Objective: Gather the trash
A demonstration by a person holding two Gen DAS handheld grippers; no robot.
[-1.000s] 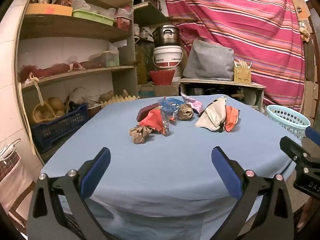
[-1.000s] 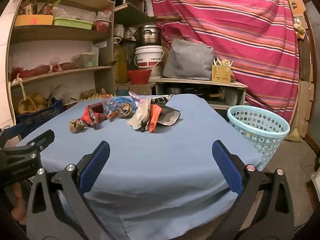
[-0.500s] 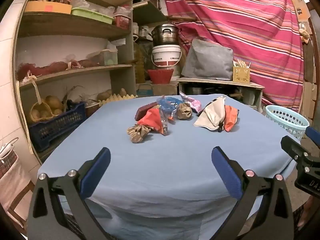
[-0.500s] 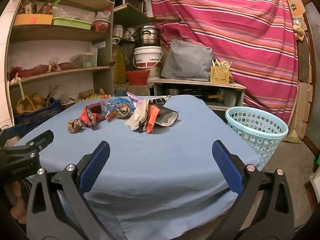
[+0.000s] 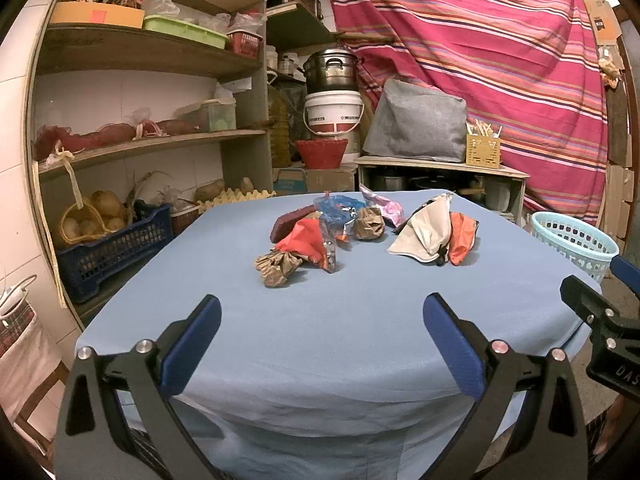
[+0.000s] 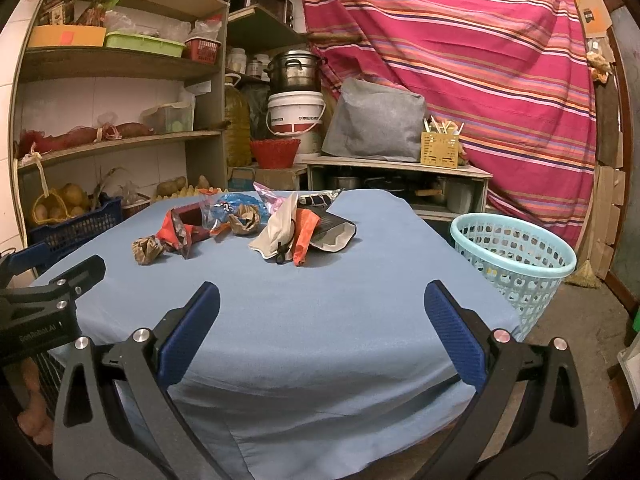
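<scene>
Trash lies in a loose pile on the blue-covered table [image 5: 320,320]: a crumpled brown paper ball [image 5: 277,266], a red wrapper [image 5: 306,242], a second brown ball [image 5: 369,223], blue [image 5: 338,206] and pink [image 5: 382,204] wrappers, and a white-and-orange pouch [image 5: 434,232]. The pile also shows in the right wrist view, with the pouch [image 6: 288,228] nearest. A light blue basket [image 6: 516,258] stands on the floor right of the table. My left gripper [image 5: 320,316] and right gripper [image 6: 322,304] are both open and empty, near the table's front edge, well short of the pile.
Wooden shelves [image 5: 140,140] with crates, boxes and potatoes line the left side. A low bench [image 5: 440,168] with a grey cushion, a white bucket and a pot stands behind the table. A striped red cloth [image 5: 500,60] hangs at the back.
Both grippers have risen and edged slightly forward toward the table. Both stay open. The trash has not moved.
</scene>
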